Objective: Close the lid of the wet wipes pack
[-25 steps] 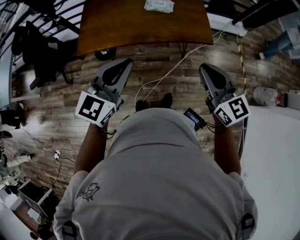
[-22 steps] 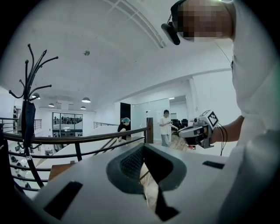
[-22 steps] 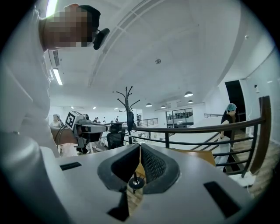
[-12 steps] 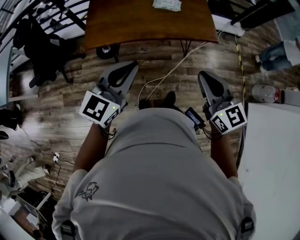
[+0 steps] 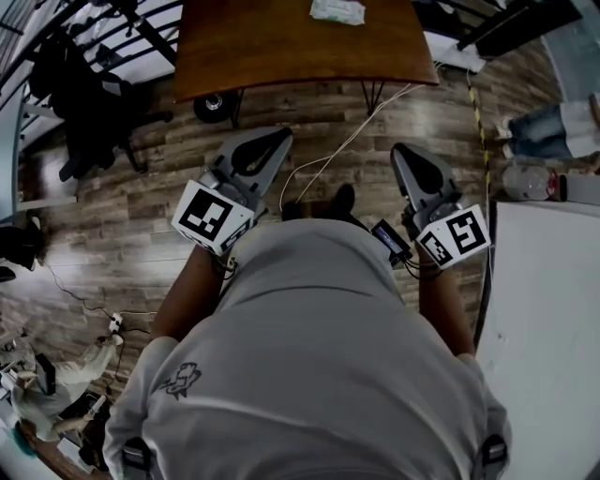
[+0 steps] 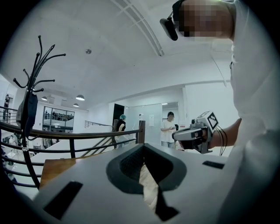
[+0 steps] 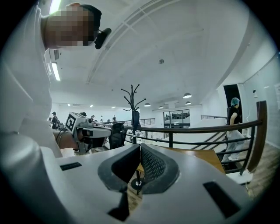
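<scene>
Jaws together (nothing held), the left hand-held gripper (image 5: 284, 134) and right hand-held gripper (image 5: 397, 149) are pointing toward the wet wipes pack (image 5: 337, 11) at twelve o'clock.

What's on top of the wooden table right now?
Only the wet wipes pack shows, toward the table's far side. Its far edge is cut off by the frame.

Open office mezzanine: railing (image 7: 197, 128), coat stand (image 7: 133, 100), wooden table (image 5: 281, 47), ceiling lights (image 7: 187, 95).

The wet wipes pack (image 5: 337, 11) at the top edge is too small to read.
</scene>
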The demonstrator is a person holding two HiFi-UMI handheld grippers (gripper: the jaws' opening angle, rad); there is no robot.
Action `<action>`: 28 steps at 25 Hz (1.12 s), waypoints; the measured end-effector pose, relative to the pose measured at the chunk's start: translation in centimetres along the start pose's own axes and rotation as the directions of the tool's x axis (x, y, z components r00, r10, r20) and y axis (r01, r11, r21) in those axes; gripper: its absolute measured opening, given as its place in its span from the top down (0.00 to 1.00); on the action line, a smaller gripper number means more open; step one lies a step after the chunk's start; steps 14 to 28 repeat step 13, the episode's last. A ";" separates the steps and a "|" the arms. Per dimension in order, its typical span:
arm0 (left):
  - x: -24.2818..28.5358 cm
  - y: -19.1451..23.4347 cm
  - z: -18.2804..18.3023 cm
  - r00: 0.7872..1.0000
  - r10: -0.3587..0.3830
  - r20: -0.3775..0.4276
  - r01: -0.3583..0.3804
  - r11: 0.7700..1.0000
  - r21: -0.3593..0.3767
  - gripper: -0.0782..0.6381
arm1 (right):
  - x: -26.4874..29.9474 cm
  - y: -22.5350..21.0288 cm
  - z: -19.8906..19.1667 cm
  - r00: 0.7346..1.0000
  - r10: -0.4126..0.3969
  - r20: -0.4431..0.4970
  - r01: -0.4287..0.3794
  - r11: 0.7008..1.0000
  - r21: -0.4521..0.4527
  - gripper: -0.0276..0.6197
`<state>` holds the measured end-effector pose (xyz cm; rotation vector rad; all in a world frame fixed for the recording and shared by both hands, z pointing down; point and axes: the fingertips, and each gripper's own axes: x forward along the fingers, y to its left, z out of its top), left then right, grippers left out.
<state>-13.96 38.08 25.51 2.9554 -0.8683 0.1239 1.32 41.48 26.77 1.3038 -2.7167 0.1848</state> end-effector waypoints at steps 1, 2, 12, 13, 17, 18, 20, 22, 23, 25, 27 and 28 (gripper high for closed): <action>0.0 0.0 0.0 1.000 -0.004 0.003 0.004 1.000 0.000 0.87 | 0.0 0.1 0.0 1.000 -0.005 0.001 0.005 1.000 0.000 0.90; 0.0 -0.1 0.1 1.000 -0.010 0.010 0.010 1.000 0.003 0.87 | -0.1 0.1 -0.1 1.000 -0.011 0.003 0.011 1.000 0.000 0.90; 0.9 -1.3 -0.5 0.999 -0.033 0.008 0.033 0.999 0.008 0.87 | -1.4 -0.6 -0.9 1.000 -0.028 0.012 0.028 1.000 0.008 0.91; 0.9 -1.5 -0.6 0.999 -0.033 0.006 0.033 0.999 0.007 0.87 | -1.5 -0.7 -1.0 1.000 -0.028 0.013 0.028 1.000 0.008 0.90; 0.9 -1.5 -0.6 0.999 -0.033 0.006 0.033 0.999 0.007 0.87 | -1.5 -0.7 -1.0 1.000 -0.028 0.013 0.028 1.000 0.008 0.90; 0.9 -1.5 -0.6 0.999 -0.033 0.006 0.033 0.999 0.007 0.87 | -1.5 -0.7 -1.0 1.000 -0.028 0.013 0.028 1.000 0.008 0.90; 0.9 -1.5 -0.6 0.999 -0.033 0.006 0.033 0.999 0.007 0.87 | -1.5 -0.7 -1.0 1.000 -0.028 0.013 0.028 1.000 0.008 0.90; 0.9 -1.5 -0.6 0.999 -0.033 0.006 0.033 0.999 0.007 0.87 | -1.5 -0.7 -1.0 1.000 -0.028 0.013 0.028 1.000 0.008 0.90; 0.9 -1.5 -0.6 0.999 -0.033 0.006 0.033 0.999 0.007 0.87 | -1.5 -0.7 -1.0 1.000 -0.028 0.013 0.028 1.000 0.008 0.90; 0.9 -1.5 -0.6 0.999 -0.033 0.006 0.033 0.999 0.007 0.87 | -1.5 -0.7 -1.0 1.000 -0.028 0.013 0.028 1.000 0.008 0.90; 0.9 -1.5 -0.6 0.999 -0.033 0.006 0.033 0.999 0.007 0.87 | -1.5 -0.7 -1.0 1.000 -0.028 0.013 0.028 1.000 0.008 0.90; 0.9 -1.5 -0.6 0.999 -0.033 0.006 0.033 0.999 0.007 0.87 | -1.5 -0.7 -1.0 1.000 -0.028 0.013 0.028 1.000 0.008 0.90</action>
